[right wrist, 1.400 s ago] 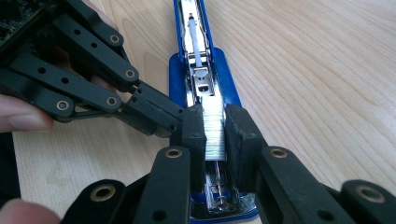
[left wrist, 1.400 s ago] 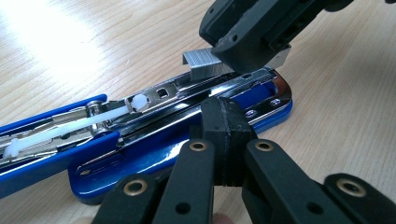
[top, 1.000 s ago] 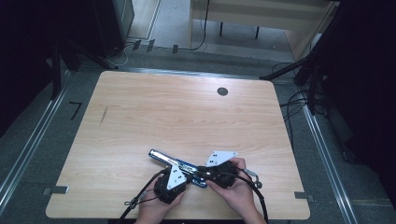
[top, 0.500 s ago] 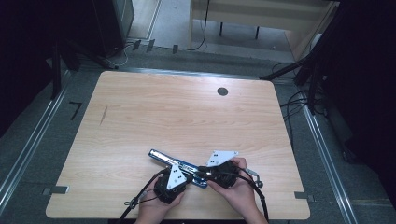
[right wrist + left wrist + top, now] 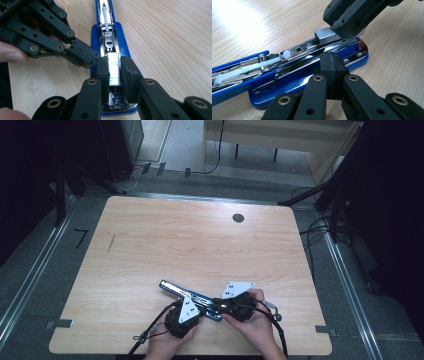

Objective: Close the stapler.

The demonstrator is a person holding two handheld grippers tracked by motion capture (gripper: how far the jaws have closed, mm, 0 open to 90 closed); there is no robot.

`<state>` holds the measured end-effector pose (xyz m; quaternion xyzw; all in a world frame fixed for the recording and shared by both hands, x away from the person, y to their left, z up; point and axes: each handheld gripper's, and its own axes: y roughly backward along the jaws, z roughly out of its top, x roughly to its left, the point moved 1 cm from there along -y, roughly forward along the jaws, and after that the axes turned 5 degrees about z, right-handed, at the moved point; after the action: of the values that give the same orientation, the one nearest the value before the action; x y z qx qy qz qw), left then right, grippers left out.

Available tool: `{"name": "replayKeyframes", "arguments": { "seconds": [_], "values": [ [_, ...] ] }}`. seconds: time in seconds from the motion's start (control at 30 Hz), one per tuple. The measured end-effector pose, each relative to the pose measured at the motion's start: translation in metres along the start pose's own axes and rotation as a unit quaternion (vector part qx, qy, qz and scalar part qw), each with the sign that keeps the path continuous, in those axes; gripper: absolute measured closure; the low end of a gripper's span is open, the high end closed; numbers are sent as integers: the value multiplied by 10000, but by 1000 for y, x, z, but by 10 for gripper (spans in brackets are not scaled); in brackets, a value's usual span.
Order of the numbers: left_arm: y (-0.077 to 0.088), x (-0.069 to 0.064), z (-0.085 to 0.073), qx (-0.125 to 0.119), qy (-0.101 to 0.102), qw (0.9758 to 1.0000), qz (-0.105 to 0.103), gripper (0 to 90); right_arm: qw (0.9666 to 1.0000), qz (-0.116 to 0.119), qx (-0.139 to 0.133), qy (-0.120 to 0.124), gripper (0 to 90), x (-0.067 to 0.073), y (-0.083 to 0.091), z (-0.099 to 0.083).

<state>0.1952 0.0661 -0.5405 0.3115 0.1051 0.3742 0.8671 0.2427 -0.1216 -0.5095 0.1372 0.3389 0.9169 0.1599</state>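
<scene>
A blue stapler (image 5: 175, 290) lies opened flat near the table's front edge, its chrome magazine (image 5: 297, 51) facing up. My right gripper (image 5: 114, 71) is shut on a strip of staples (image 5: 114, 65), holding it over the front end of the magazine. The same strip of staples (image 5: 324, 34) hangs under the right gripper (image 5: 348, 23) in the left gripper view. My left gripper (image 5: 331, 63) is shut with nothing between its pads, and its tip rests against the stapler's (image 5: 287, 83) side beside the strip. From above, both grippers meet over the stapler's near end.
The wooden table (image 5: 200, 245) has a round cable hole (image 5: 238, 218) at the back right. Cables (image 5: 150, 332) trail from both grippers over the front edge. Metal floor rails and a wooden desk lie beyond the table.
</scene>
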Motion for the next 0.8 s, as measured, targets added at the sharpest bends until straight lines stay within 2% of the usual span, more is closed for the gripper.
{"name": "replayKeyframes", "arguments": {
  "seconds": [0.3, 0.8],
  "values": [
    [0, 0, 0, 0, -1, 10000, 0, 900, 10000, 76, 33, -35, 798, 0, 1, 2],
    [0, 0, 0, 0, -3, 10000, 0, 900, 9999, 63, 135, 63, 798, 0, 1, 2]
  ]
}}
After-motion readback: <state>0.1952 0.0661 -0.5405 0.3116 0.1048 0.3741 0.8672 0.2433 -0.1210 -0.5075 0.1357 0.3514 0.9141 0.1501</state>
